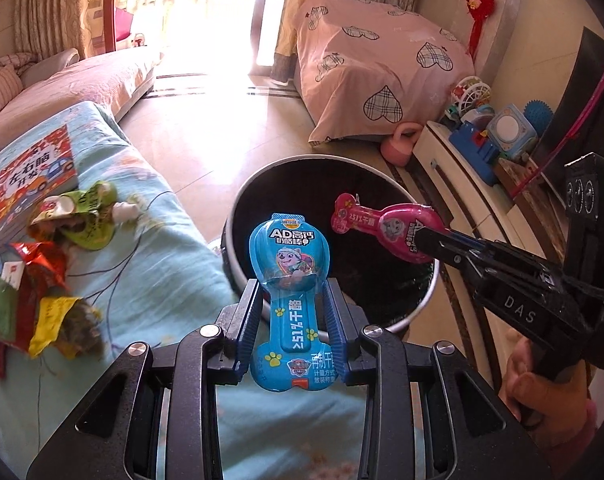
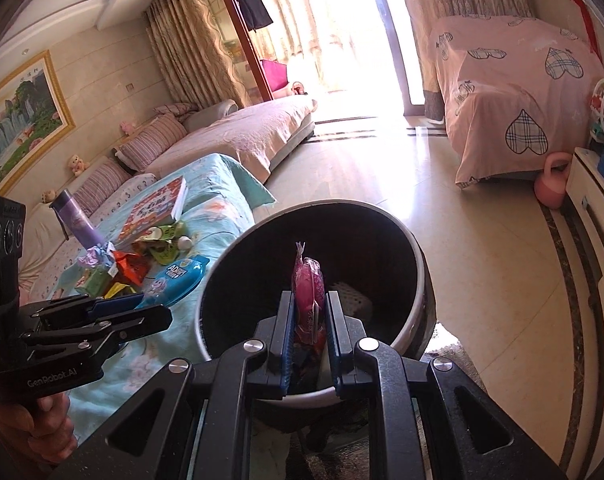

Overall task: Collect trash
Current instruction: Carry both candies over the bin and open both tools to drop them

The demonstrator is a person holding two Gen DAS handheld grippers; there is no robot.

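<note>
My left gripper [image 1: 292,286] is shut on a blue bone-shaped snack wrapper [image 1: 290,256], held above the table's edge beside the black trash bin [image 1: 397,312]. My right gripper [image 2: 309,296] is shut on a pink wrapper [image 2: 307,280] and holds it over the bin's opening [image 2: 365,240]. The pink wrapper [image 1: 381,224] and the right gripper [image 1: 425,240] also show in the left wrist view. The blue wrapper [image 2: 178,280] and the left gripper [image 2: 140,302] show in the right wrist view. A white object [image 2: 351,294] lies inside the bin.
A pile of crumpled wrappers [image 1: 42,264] and a book [image 1: 34,176] lie on the light blue tablecloth [image 1: 150,264]. A purple bottle [image 2: 76,220] stands behind them. A sofa [image 2: 230,136], a covered furniture piece [image 1: 373,68], a pink kettlebell [image 1: 399,144] and a toy-laden cabinet [image 1: 481,140] surround the floor.
</note>
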